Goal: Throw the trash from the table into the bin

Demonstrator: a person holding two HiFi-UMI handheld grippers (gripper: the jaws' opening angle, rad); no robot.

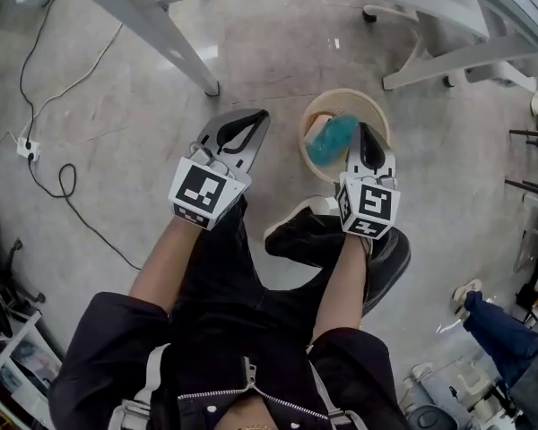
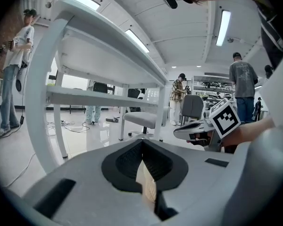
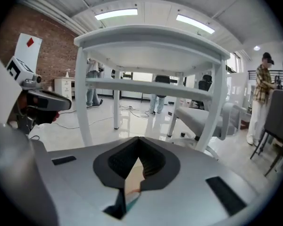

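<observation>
The left hand-held gripper (image 1: 258, 119) is seen closed, its jaws meeting at the tips with nothing visibly gripped, at 9 o'clock of the bin (image 1: 327, 97) on the floor. The right hand-held gripper (image 1: 366, 131), likewise closed and empty, is held over the bin's 4 o'clock rim. Teal trash (image 1: 332, 140) is seen inside the bin, beside a pinkish piece (image 1: 316, 129).

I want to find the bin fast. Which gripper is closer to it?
Right. The right gripper is over the bin's near rim. The left gripper is off to the bin's left, not over it.
</observation>
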